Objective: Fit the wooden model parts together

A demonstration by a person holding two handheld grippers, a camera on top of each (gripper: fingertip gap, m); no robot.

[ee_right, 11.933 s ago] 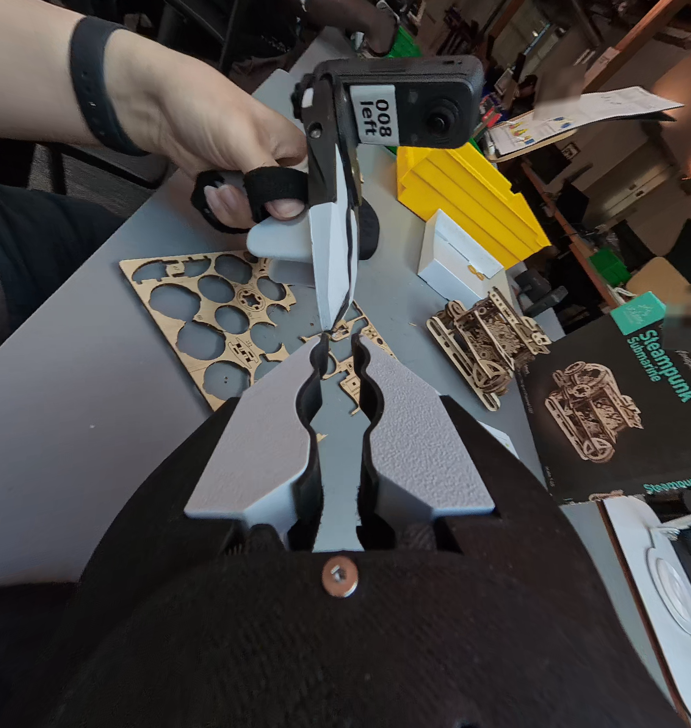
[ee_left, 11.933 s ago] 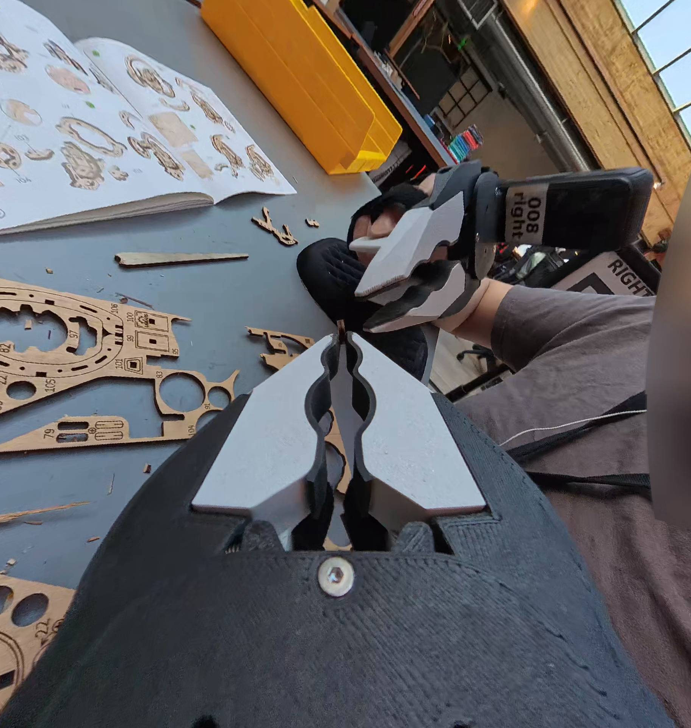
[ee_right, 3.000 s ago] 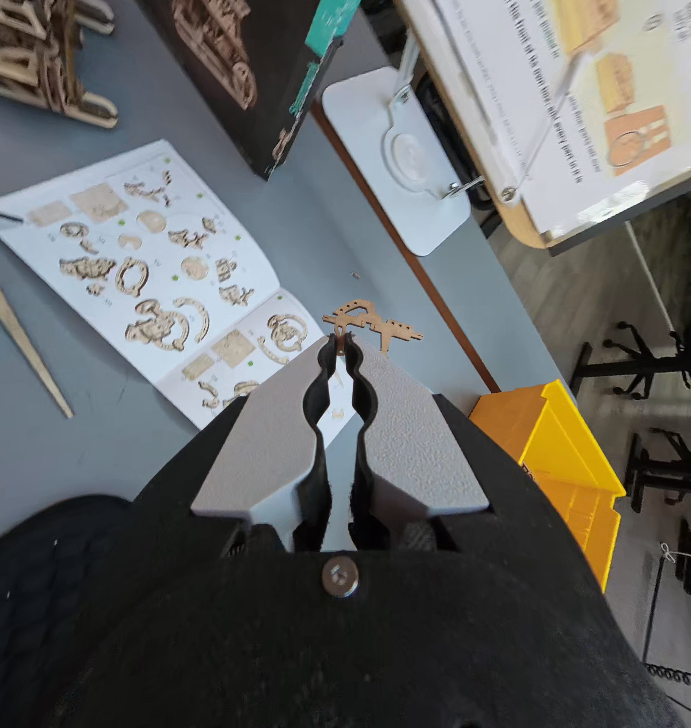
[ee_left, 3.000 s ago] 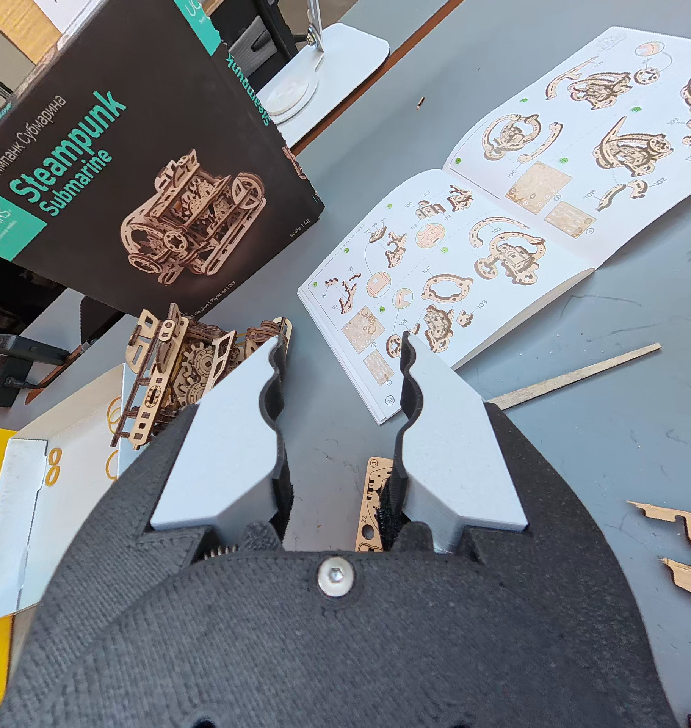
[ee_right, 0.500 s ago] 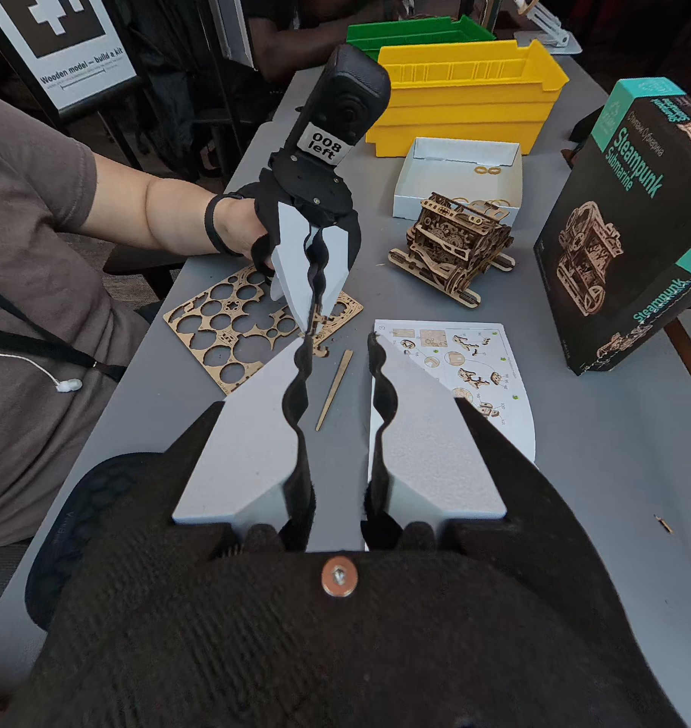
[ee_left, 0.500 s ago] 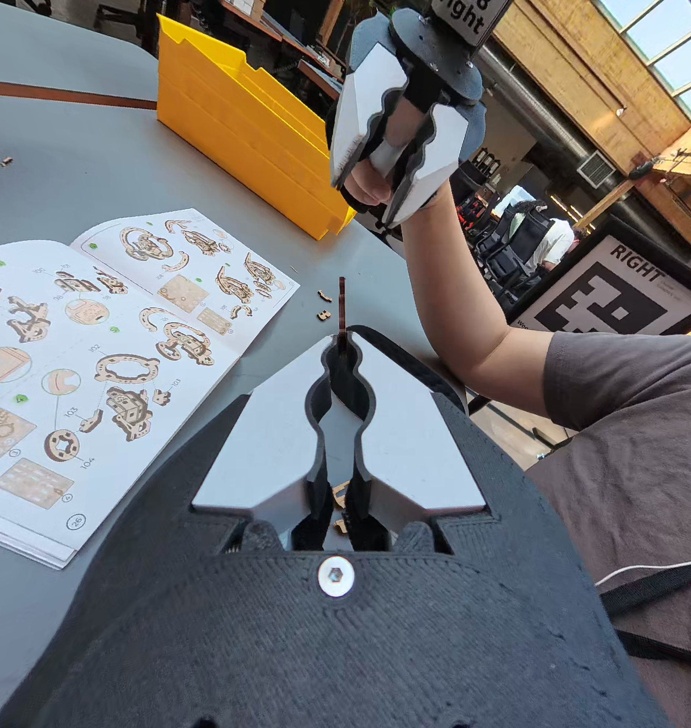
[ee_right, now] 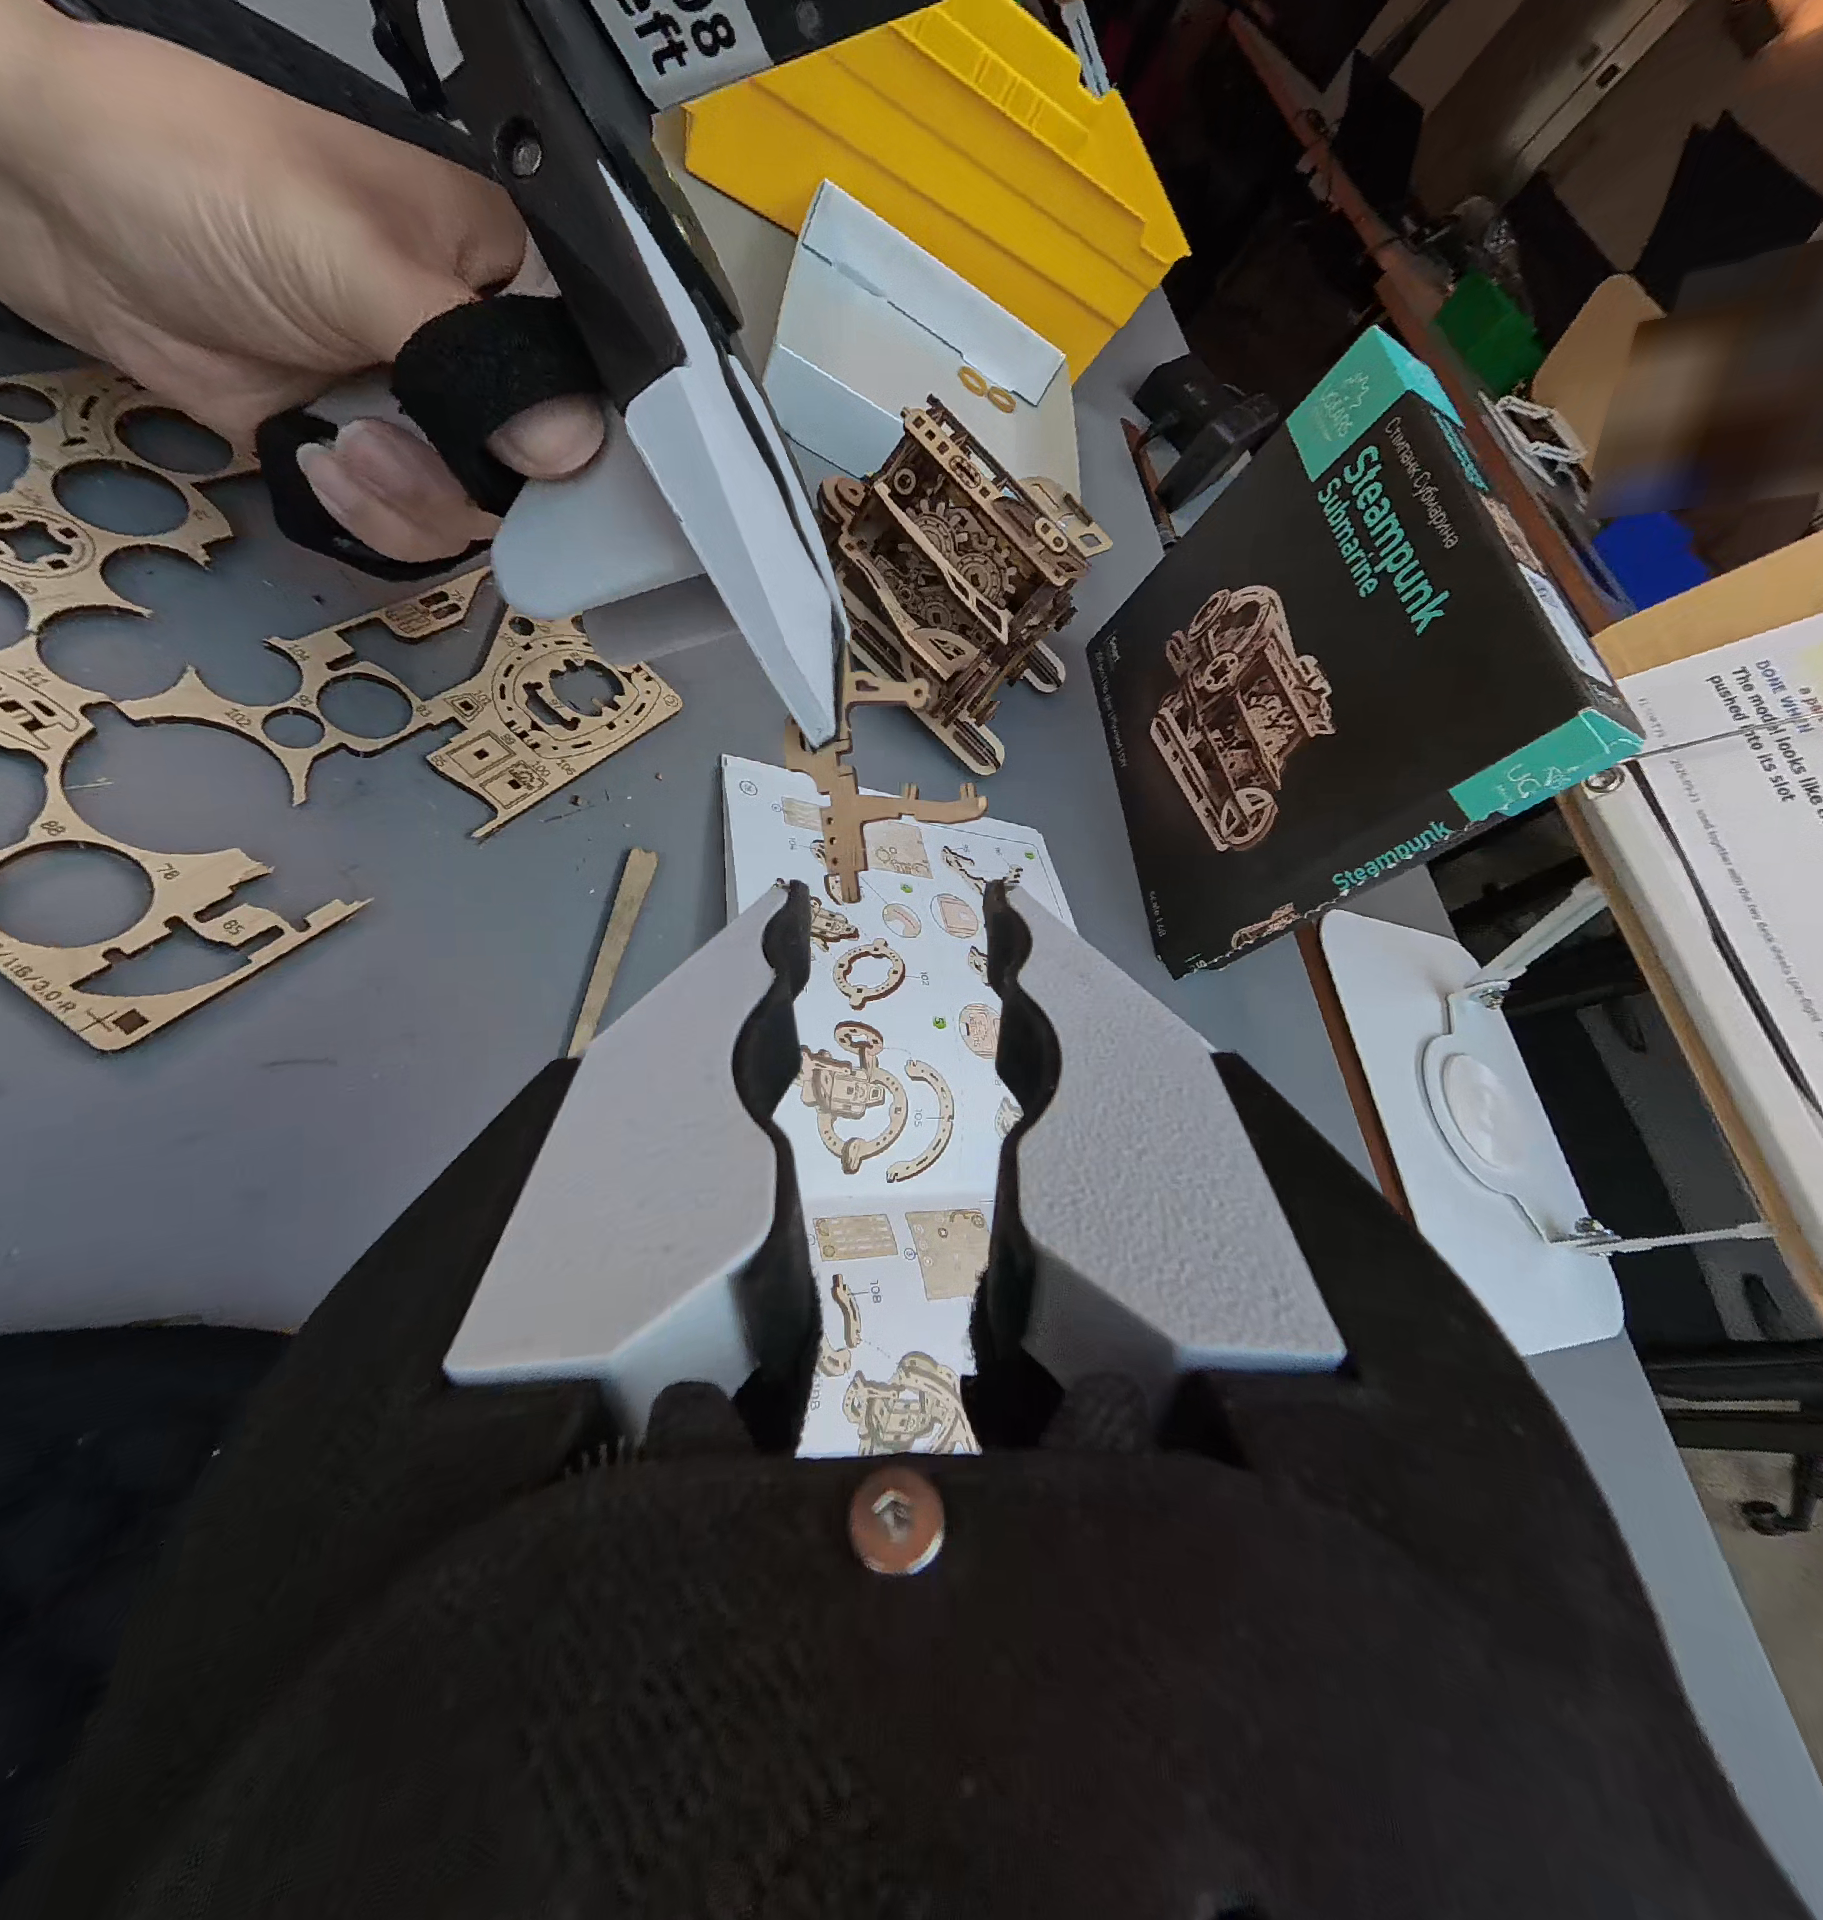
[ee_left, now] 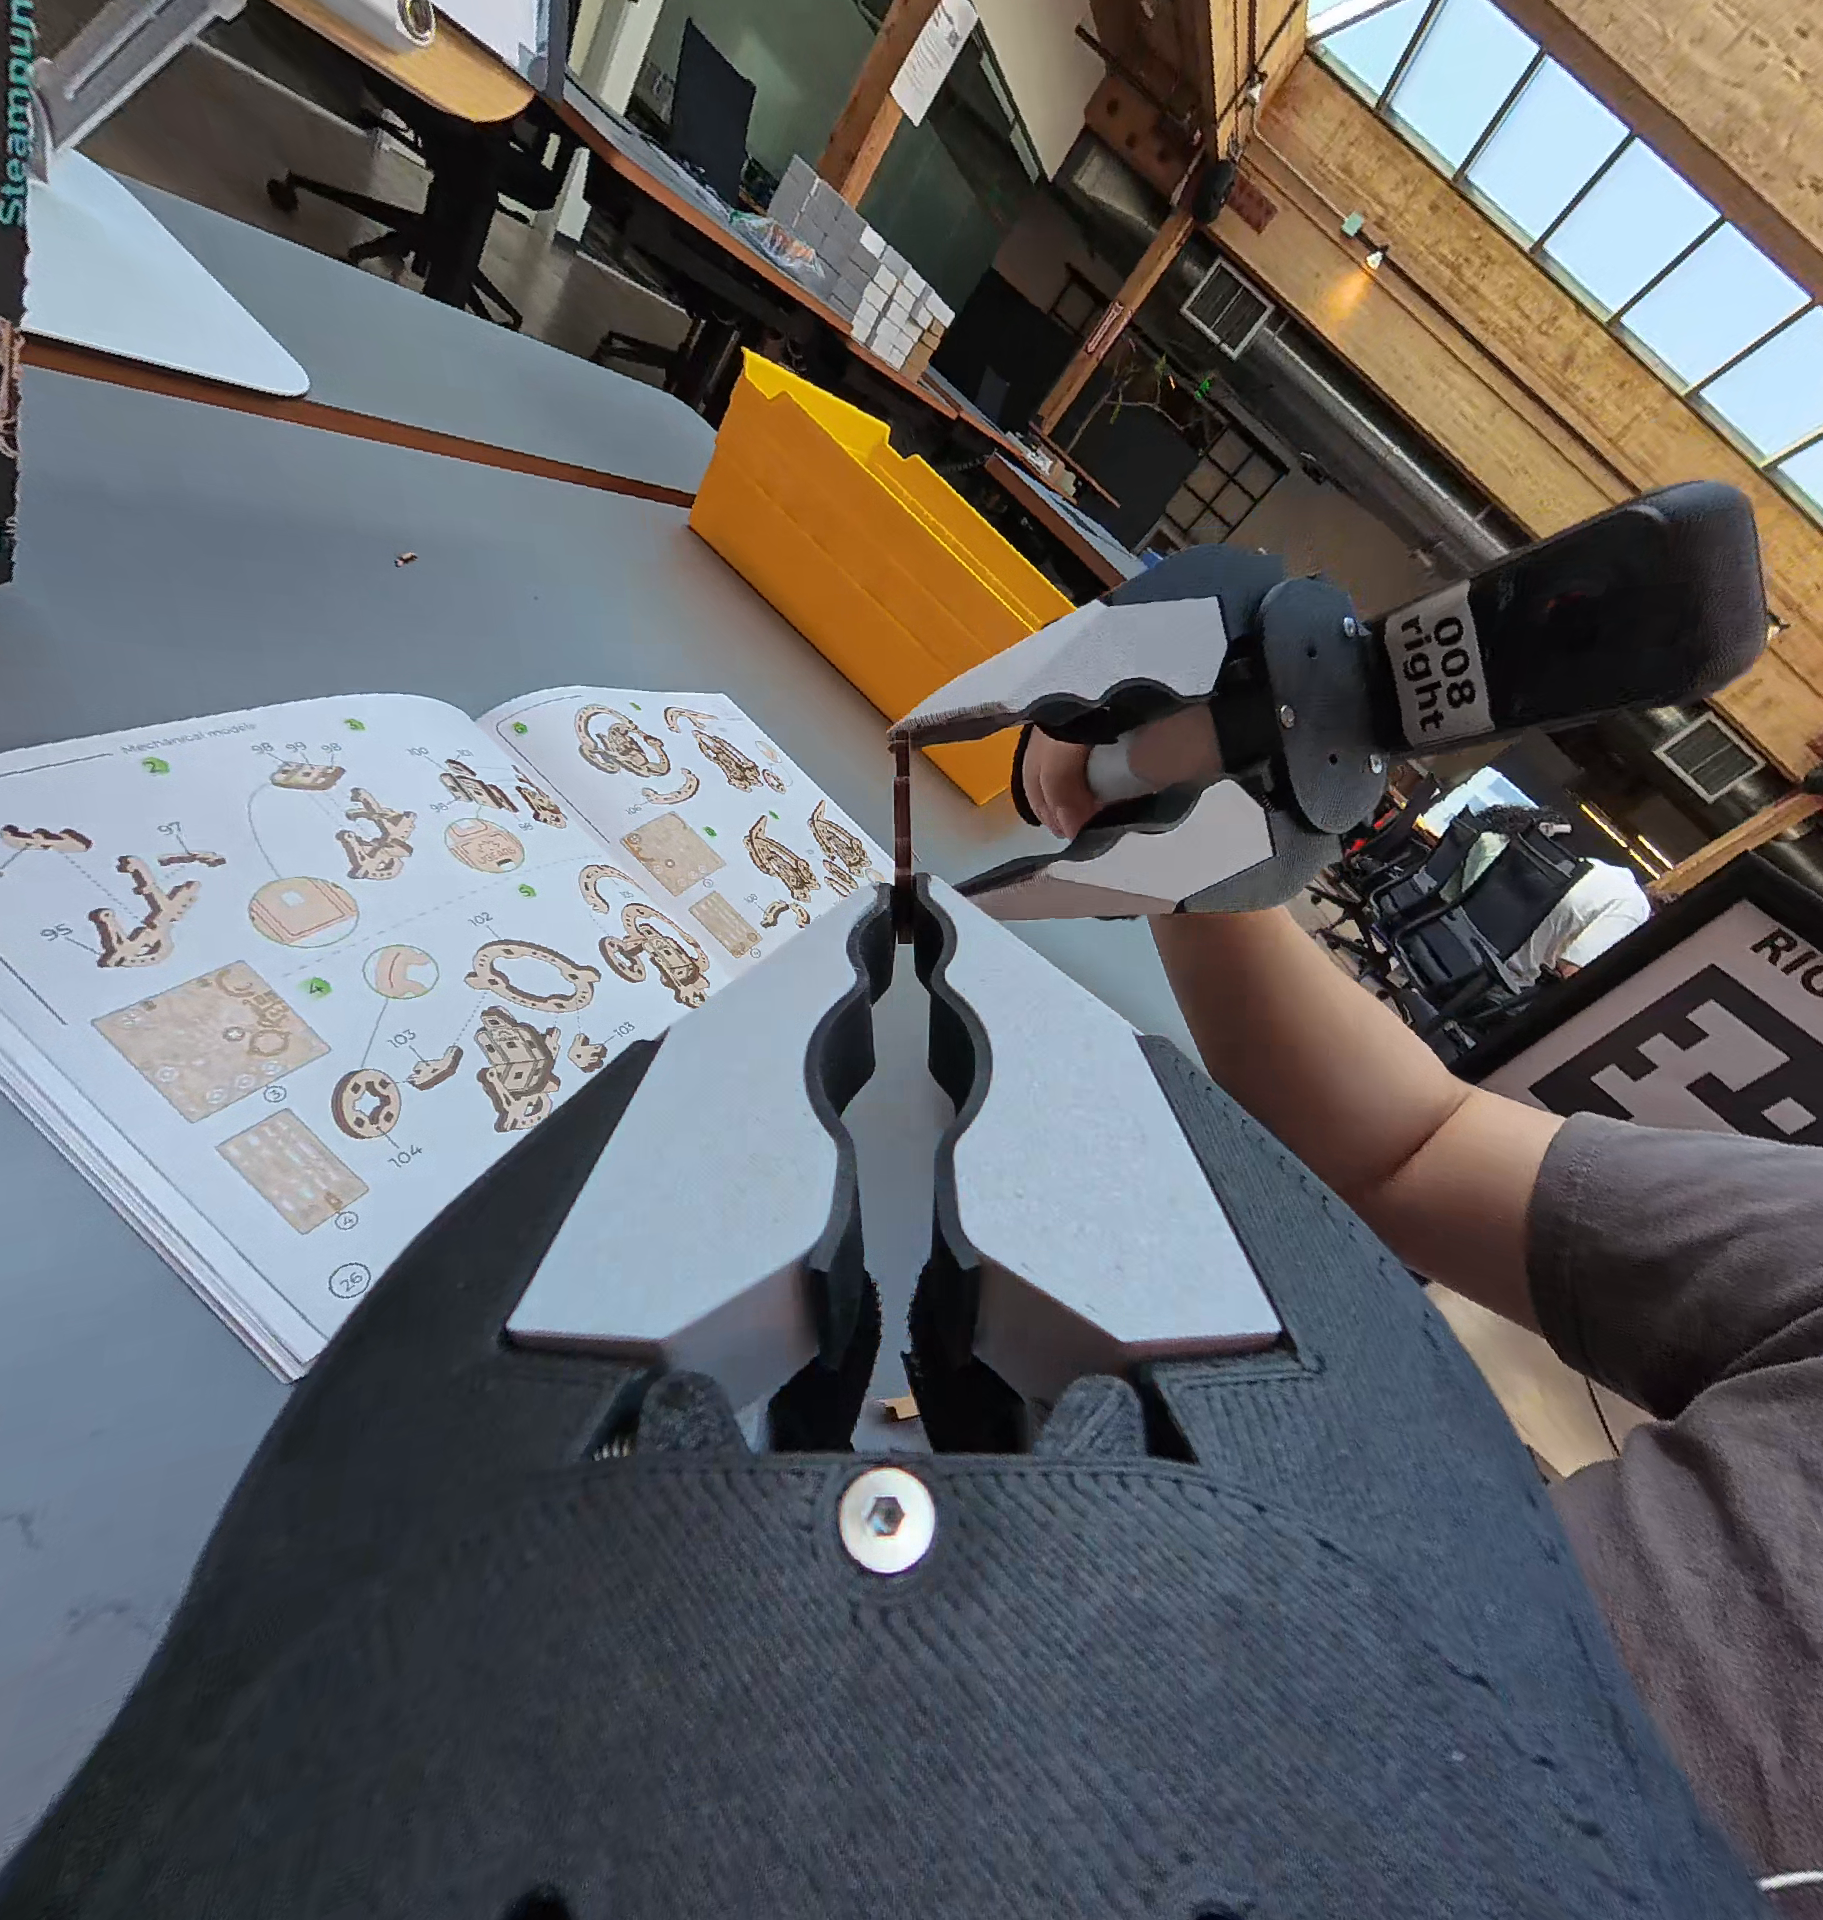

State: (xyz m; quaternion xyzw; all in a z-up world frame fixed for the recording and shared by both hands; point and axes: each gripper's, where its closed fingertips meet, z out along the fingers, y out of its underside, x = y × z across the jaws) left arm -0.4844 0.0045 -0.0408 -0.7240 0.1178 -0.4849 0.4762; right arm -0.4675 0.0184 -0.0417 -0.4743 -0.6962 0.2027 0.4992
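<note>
The left gripper [ee_left: 903, 902] has its jaws closed to a thin gap at the tips, pinching a flat wooden part [ee_right: 853, 805] by one end. In the left wrist view the part [ee_left: 901, 831] shows edge-on as a thin dark strip rising from the tips. In the right wrist view it is a pale branched piece hanging from the left gripper [ee_right: 822, 717] above the open booklet [ee_right: 886, 1039]. The right gripper [ee_right: 896, 896] stands with its jaws well apart and nothing clamped between them. Its tips bracket the lower end of the part; contact cannot be confirmed from this view. In the left wrist view the right gripper [ee_left: 933, 816] reaches in from the right, and its upper fingertip [ee_left: 912, 732] meets the top of the strip. The part is clear of the grey table [ee_right: 263, 1143]. On the table lie punched-out wooden sheets [ee_right: 107, 727], a thin wooden stick [ee_right: 616, 945], the part-built model [ee_right: 948, 561], a small white box [ee_right: 886, 312], a yellow bin [ee_right: 938, 135] and the dark kit box [ee_right: 1333, 665] standing on edge. A white stand base [ee_right: 1478, 1143] sits at the right edge of the table.
</note>
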